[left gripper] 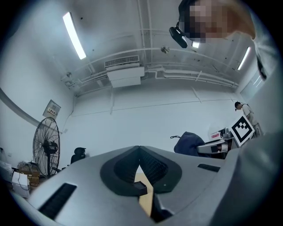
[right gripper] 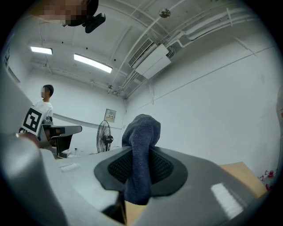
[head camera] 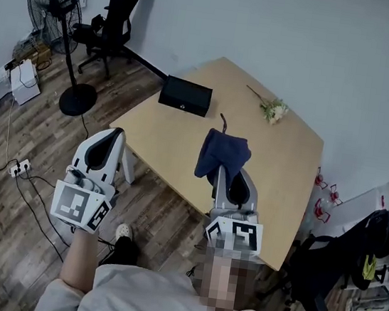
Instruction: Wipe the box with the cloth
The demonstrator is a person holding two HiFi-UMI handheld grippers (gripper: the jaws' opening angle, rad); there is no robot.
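Tongs, left [head camera: 114,134]: pressed together at the tips with nothing between them (left gripper view [left gripper: 139,152] confirms this), held off the near-left edge of the light wooden worktop [head camera: 288,153], above the plank floor and pointing toward the worktop. Next rightward and farther out: the flat black rectangular box [head camera: 186,95] lies on the worktop close to its far-left edge, lid closed, long axis running roughly left to right with a slight tilt. Right tongs [head camera: 230,169]: clamped on the dark blue terry cloth [head camera: 222,154], and the right gripper view [right gripper: 140,170] shows the fabric [right gripper: 142,132] pinched between the pads, bunched up above them with a tail hanging below. These tongs sit over the near edge of the worktop, and the cloth is well apart from the box. Far right: a small sprig of pale flowers [head camera: 271,109] lies on the worktop, clear of the box. Judgement: wiping has not begun. The box lies ahead and to the left of the cloth, so the right tongs need to travel forward-left and lower the cloth onto the lid, then stroke along the long axis. Both tongs look about equally far from the box; the left could steady its near-left end.
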